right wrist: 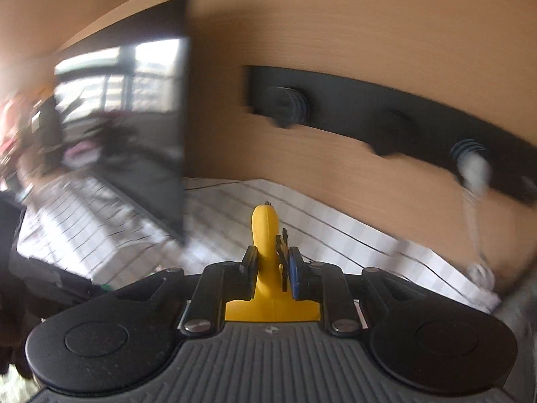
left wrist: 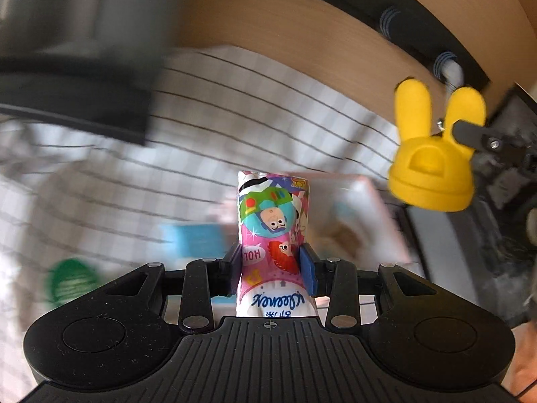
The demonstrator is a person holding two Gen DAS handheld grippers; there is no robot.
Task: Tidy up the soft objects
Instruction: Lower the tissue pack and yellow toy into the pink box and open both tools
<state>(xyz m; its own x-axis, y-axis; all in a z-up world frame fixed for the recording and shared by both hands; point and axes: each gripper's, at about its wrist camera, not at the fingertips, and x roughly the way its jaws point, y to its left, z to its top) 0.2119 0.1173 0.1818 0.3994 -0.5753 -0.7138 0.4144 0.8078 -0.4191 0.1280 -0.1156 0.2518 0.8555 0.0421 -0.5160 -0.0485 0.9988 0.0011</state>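
My left gripper (left wrist: 271,262) is shut on a colourful cartoon-print tissue pack (left wrist: 273,221) and holds it upright above a checked cloth (left wrist: 235,107). My right gripper (right wrist: 271,268) is shut on a yellow soft toy with two rabbit ears (right wrist: 266,235). In the left wrist view the same yellow toy (left wrist: 433,164) hangs at the right, gripped by one ear in the right gripper's fingers (left wrist: 476,134). Both views are motion-blurred.
A pink-edged box (left wrist: 365,221), a blue pack (left wrist: 194,238) and a green round item (left wrist: 72,280) lie blurred on the cloth. A dark box (left wrist: 77,100) sits at the left. A black hook rail (right wrist: 386,114) is on the wooden wall (right wrist: 335,33).
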